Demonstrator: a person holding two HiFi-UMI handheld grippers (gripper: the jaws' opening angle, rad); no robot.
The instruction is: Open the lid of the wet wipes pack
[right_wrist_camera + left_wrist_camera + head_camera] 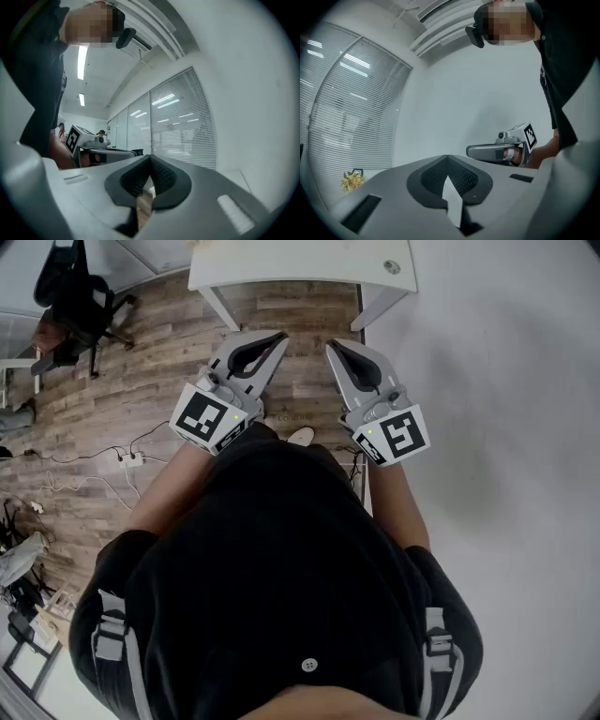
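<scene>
Holds the left gripper and the right gripper level before the chest, side by side and a little apart, tips aimed toward a white worktop at the head view's top edge. Keeps both pairs of jaws pressed together at the tips, nothing between them. Confirms this in each gripper view, where the dark ribbed pads meet at the front and only a sliver of background shows through the gap behind. Bears a marker cube at the back of each gripper. Looks down on a black shirt, a bare forearm on either side, a wood floor, a white wall to the right, a power strip with cables on the floor at left, and a black chair at upper left. Catches window blinds in the left gripper view, with the right gripper off to the side. Carries a small round item on the worktop, too small to name. Cannot place the pack: appears in none of the views.
</scene>
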